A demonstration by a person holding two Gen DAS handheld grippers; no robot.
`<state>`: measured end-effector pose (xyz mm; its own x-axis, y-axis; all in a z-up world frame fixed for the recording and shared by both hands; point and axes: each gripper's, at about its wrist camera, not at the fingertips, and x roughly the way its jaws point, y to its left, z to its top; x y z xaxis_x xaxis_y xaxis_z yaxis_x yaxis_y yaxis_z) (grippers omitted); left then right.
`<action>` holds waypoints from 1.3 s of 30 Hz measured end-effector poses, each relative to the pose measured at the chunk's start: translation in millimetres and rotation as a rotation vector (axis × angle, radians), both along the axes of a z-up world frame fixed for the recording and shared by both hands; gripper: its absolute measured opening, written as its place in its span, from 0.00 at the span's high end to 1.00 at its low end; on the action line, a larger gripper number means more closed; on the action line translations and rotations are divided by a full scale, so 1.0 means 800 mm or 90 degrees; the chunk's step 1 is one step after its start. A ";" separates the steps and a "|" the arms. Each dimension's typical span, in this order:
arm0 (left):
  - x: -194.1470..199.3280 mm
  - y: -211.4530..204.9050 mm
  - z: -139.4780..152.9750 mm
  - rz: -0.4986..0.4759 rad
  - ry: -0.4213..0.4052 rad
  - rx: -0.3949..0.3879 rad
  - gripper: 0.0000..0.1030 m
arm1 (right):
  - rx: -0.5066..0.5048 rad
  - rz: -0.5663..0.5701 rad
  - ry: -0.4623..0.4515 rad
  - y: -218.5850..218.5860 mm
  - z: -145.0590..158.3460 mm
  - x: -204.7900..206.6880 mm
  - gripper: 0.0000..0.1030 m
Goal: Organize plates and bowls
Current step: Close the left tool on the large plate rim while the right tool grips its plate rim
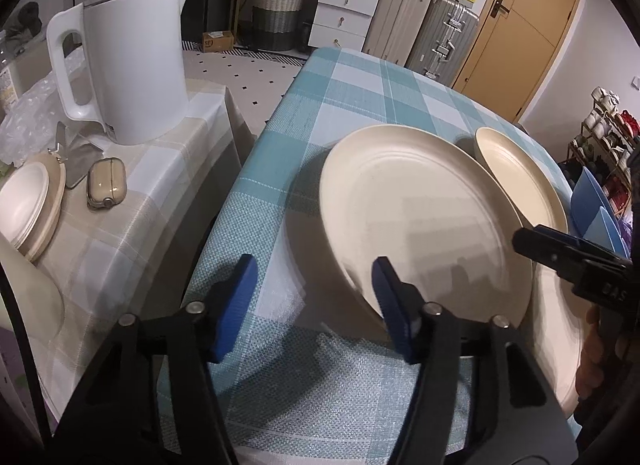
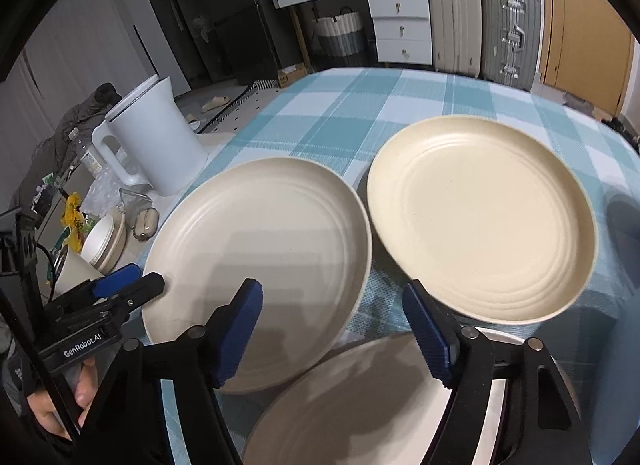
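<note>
While suitcases (image 2: 480,21) line the wall, plates (image 2: 256,265) crowd the checked tablecloth (image 2: 360,105).

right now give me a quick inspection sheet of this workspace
surface: teal and white checked tablecloth, flat
job's things: pale cream round plate tilted, near edge raised; yellower cream round plate beside it; third cream plate nearest; blue bowls at right edge
clutter: white plastic kettle, small beige case, stacked cream dishes on the beige side table
grippers: left tool open, one pad at the tilted plate's rim; right tool open, gripping nothing
cables: a dark lead left of the table
surroundings: suitcases, white drawers, wooden door
</note>
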<state>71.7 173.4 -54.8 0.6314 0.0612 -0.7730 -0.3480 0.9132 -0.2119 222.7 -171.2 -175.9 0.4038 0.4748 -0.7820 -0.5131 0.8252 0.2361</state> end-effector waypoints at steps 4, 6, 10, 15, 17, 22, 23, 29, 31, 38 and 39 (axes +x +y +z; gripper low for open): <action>0.001 -0.002 -0.001 -0.004 -0.003 -0.005 0.53 | -0.014 -0.001 0.005 0.009 -0.010 0.006 0.41; 0.001 -0.004 0.000 -0.009 -0.006 -0.004 0.56 | -0.021 -0.005 0.008 0.012 -0.014 0.007 0.45; 0.001 -0.007 0.000 -0.019 -0.011 -0.007 0.63 | -0.034 -0.020 0.008 0.015 -0.018 0.010 0.57; 0.000 -0.010 0.002 -0.030 -0.018 -0.013 0.71 | -0.042 -0.030 0.005 0.016 -0.020 0.012 0.70; 0.001 -0.011 0.002 -0.033 -0.021 -0.016 0.78 | -0.046 -0.037 0.002 0.015 -0.020 0.013 0.75; 0.001 -0.017 0.002 -0.038 -0.025 -0.006 0.83 | -0.051 -0.044 -0.006 0.011 -0.017 0.011 0.86; 0.001 -0.016 0.002 -0.037 -0.025 -0.006 0.84 | -0.048 -0.046 -0.005 0.010 -0.017 0.011 0.86; -0.001 -0.019 0.007 -0.027 -0.026 0.016 0.85 | -0.044 -0.047 -0.007 0.011 -0.013 0.008 0.86; -0.004 -0.020 0.011 -0.026 -0.033 0.019 0.85 | -0.045 -0.049 -0.010 0.012 -0.012 0.006 0.86; -0.015 -0.020 0.024 -0.022 -0.050 0.033 0.85 | -0.039 -0.049 -0.017 0.013 -0.006 -0.002 0.86; -0.017 -0.020 0.027 -0.020 -0.053 0.034 0.85 | -0.037 -0.049 -0.020 0.013 -0.003 -0.004 0.86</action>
